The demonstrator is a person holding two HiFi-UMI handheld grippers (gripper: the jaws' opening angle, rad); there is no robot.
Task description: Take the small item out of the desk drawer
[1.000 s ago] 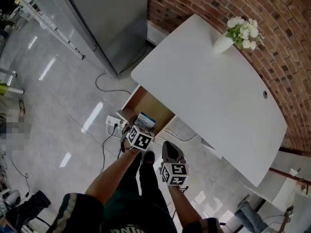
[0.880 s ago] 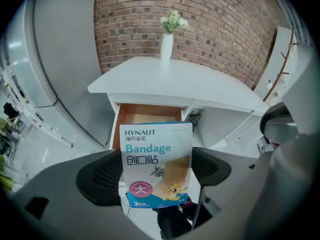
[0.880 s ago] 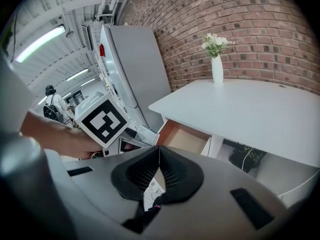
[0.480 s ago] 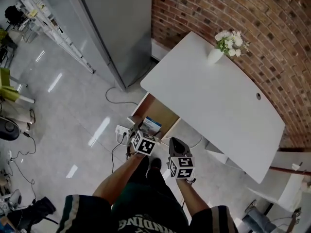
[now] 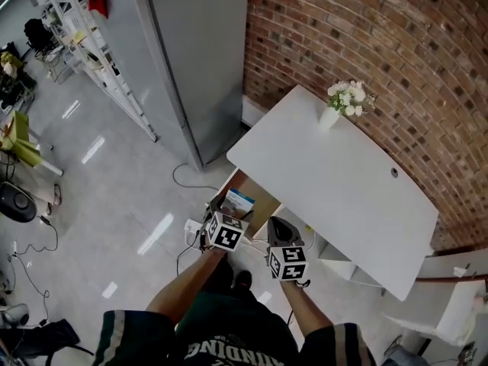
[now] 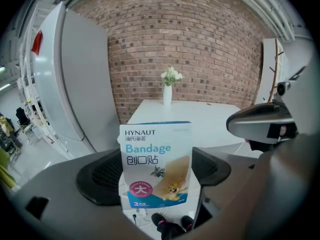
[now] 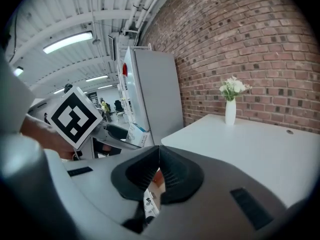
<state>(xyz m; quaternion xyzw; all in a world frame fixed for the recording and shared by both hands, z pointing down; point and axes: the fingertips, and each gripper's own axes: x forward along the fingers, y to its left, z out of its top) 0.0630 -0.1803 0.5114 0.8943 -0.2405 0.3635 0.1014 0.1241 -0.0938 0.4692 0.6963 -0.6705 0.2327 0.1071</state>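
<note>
While the left gripper has its black fingers clamped on the two sides of a small box, the box stands upright and reads "HYNAUT", "Bandage" and "创口贴". A pink circle lower down carries "大", beside a cartoon cat and mouse. Just beside it, the right gripper has its fingers pressed together at the tips with nothing between them.

From the head view, the box shows over the near left corner of the open drawer, whose brown inside is in sight. The drawer juts from under the near edge of the white worktop. At the worktop's far corner stands a white vase holding white flowers, against the brick wall.
</note>
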